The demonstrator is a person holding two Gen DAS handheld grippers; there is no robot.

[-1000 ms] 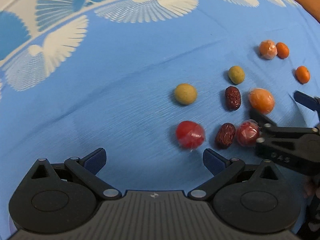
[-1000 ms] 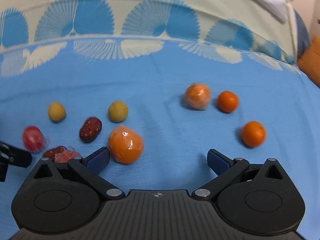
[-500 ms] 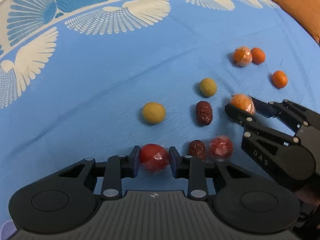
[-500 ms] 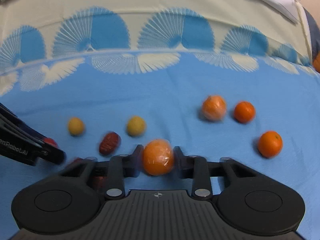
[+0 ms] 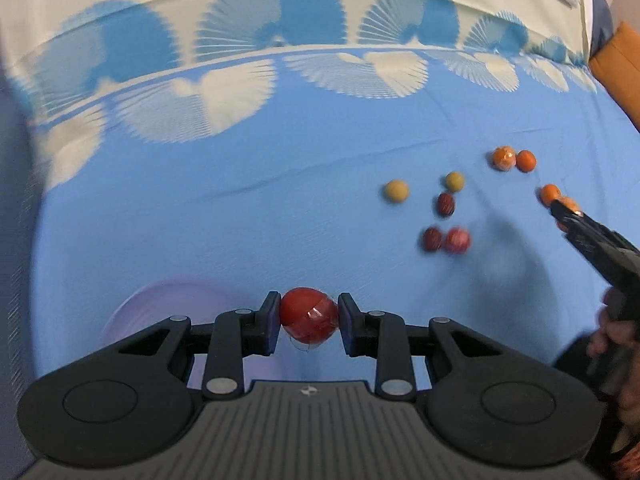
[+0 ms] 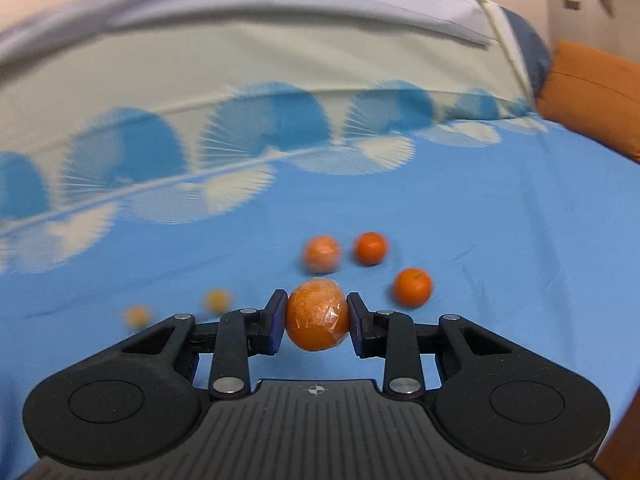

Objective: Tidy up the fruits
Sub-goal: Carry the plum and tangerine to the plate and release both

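Through the left wrist camera, my left gripper [image 5: 308, 322] is closed down on a red wrapped fruit [image 5: 309, 321], a pad pressing each side across its widest part so the slippery film cannot squirt out. I hold it clear of the blue cloth [image 5: 240, 220], with a pale lilac bowl [image 5: 160, 304] blurred just below and to the left of the fingers; I judge that is where the red ones belong, which is why I carry the fruit this way. Out on the cloth lie two yellow-green fruits [image 5: 396, 191], two dark red dates [image 5: 445, 204] and another red wrapped fruit [image 5: 457, 240], loosely clustered. Further right, my right gripper [image 5: 568, 210] holds something orange at its tip, beside a small orange [image 5: 549, 193].

Through the right wrist camera, the right gripper [image 6: 317, 322] is likewise shut on a wrapped orange [image 6: 317, 318], squeezed at its middle and lifted off the cloth. Beyond it sit another wrapped orange [image 6: 322, 254] and two bare oranges [image 6: 371, 248], close together; I take it I am gathering the orange fruit into that group. The two yellow-green fruits are smeared at left.
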